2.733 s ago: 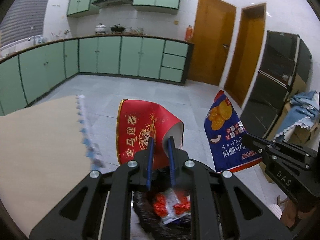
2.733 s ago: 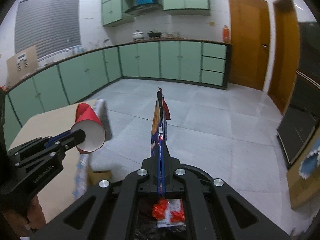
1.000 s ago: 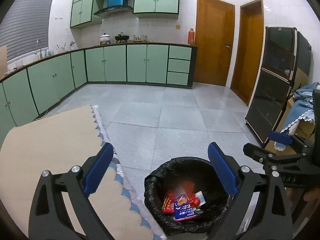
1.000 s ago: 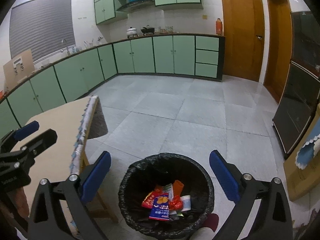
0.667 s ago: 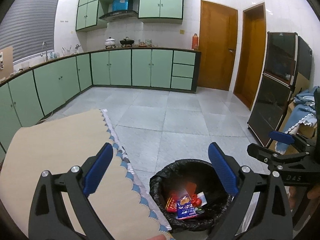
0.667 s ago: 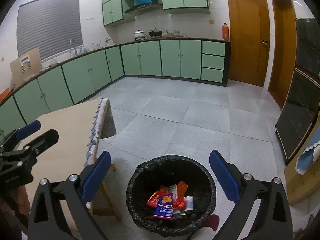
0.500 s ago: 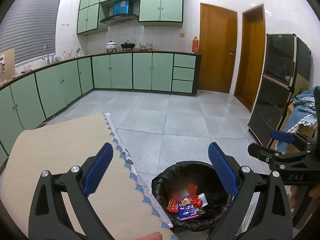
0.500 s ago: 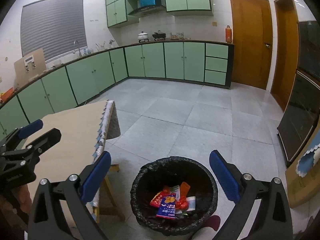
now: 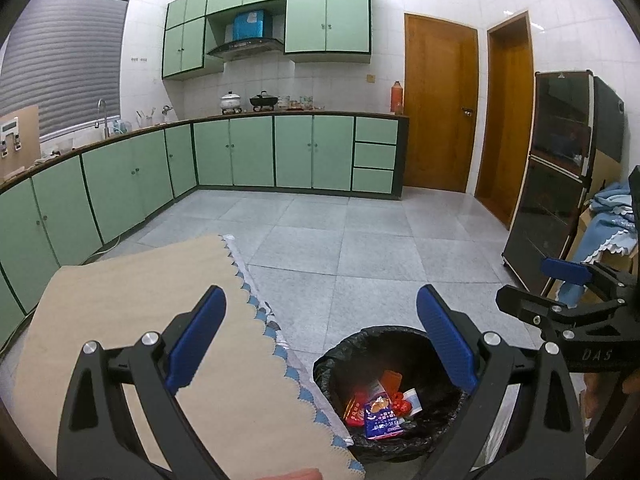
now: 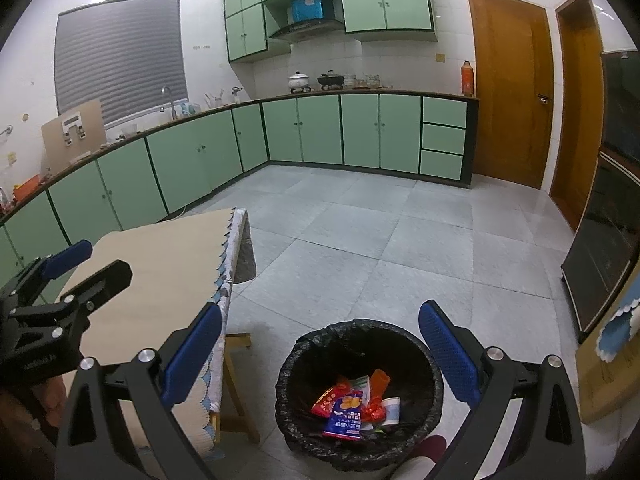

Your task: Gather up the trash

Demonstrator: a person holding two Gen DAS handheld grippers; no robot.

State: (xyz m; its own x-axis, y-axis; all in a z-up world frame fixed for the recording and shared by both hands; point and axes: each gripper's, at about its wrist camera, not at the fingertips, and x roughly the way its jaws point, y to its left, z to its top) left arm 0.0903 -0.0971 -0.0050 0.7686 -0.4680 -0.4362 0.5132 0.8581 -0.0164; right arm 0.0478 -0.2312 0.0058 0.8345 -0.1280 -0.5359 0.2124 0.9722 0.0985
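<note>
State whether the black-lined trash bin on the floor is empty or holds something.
Not empty. The trash bin holds a blue snack wrapper, red wrappers and a small white cup at its bottom, well below the rim.

Around me stand green cabinets (image 9: 256,152) on white-tiled walls, a grey tiled floor (image 10: 400,248), two wooden doors (image 9: 440,108), a shuttered window (image 10: 120,52).

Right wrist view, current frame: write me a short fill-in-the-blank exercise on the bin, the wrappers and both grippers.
1. The blue snack wrapper lies inside the round bin lined with a ____ plastic bag.
2. The right gripper has its fingers ____.
3. The left gripper holds ____.
4. The bin stands on the floor beside the ____-topped table.

Missing words: black; open; nothing; beige
</note>
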